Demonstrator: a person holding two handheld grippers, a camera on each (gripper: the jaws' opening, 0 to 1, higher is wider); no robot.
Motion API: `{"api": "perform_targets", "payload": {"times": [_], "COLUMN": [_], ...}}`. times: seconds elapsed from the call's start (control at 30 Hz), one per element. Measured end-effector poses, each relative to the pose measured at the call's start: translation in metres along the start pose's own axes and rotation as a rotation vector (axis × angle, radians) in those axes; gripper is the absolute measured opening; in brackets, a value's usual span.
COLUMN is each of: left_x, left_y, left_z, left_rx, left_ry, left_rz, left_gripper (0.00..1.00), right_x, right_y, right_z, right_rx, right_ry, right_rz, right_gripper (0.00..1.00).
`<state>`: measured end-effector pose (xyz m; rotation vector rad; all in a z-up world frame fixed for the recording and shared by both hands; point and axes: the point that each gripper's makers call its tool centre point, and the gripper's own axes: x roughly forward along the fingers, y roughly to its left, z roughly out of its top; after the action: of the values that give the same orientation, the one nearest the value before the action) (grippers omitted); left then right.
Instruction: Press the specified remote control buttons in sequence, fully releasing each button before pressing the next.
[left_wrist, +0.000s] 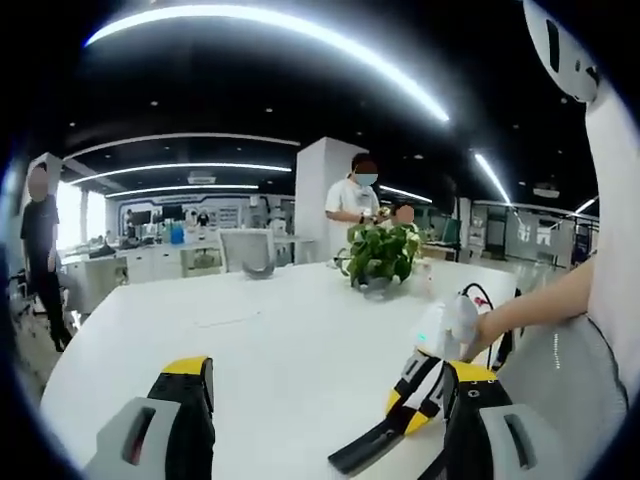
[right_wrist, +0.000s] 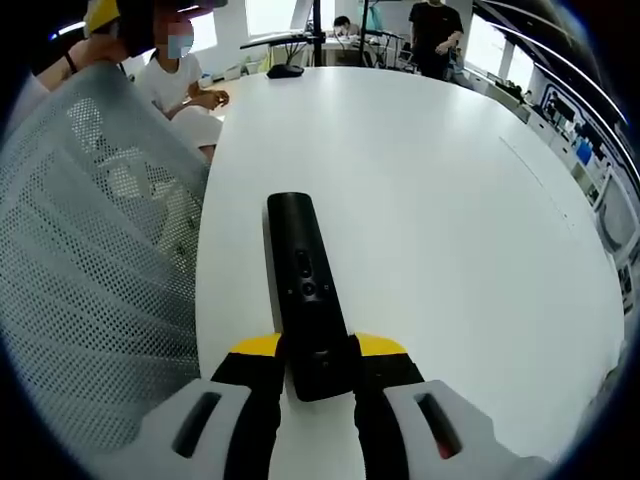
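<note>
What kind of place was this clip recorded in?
Most likely an open-plan office: a large white table with a potted plant on it, a grey mesh chair beside it, long ceiling light strips and desks behind.

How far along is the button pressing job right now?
Done: the right gripper is shut on the long black remote control above the white table. In hand: the left gripper hangs open, touching nothing. Left: seemingly every button press.
</note>
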<state>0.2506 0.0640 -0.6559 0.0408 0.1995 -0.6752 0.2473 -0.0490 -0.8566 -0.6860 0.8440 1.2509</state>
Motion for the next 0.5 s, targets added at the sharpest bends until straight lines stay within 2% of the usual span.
{"api": "perform_targets", "payload": {"times": [0.17, 0.23, 0.43, 0.5], "left_x": [-0.0008, -0.0053, -0.0034, -0.0034], "left_y": [-0.0013, 0.0064, 0.0018, 0.0000], "left_z": [0.0004, -0.0048, -0.0084, -0.0080], "left_rx": [-0.011, -0.018, 0.006, -0.008], "left_ry": [-0.004, -0.003, 0.019, 0.013], "left_rz": [-0.007, -0.007, -0.013, -0.027], "left_gripper": [1.00, 1.00, 1.00, 1.00], "right_x": [0.0003, 0.0005, 0.0001, 0.0001], "right_y": [0.0003, 0.0003, 0.0006, 0.0007], "right_z": [0.0005, 0.0008, 0.0002, 0.0005], "right_rx": [0.008, 0.013, 0.027, 0.029], "right_ry": [0.001, 0.006, -0.013, -0.021], "right_rz": [-0.006, -0.009, -0.019, -0.020], "right_gripper": [0.26, 0.26, 0.26, 0.26]}}
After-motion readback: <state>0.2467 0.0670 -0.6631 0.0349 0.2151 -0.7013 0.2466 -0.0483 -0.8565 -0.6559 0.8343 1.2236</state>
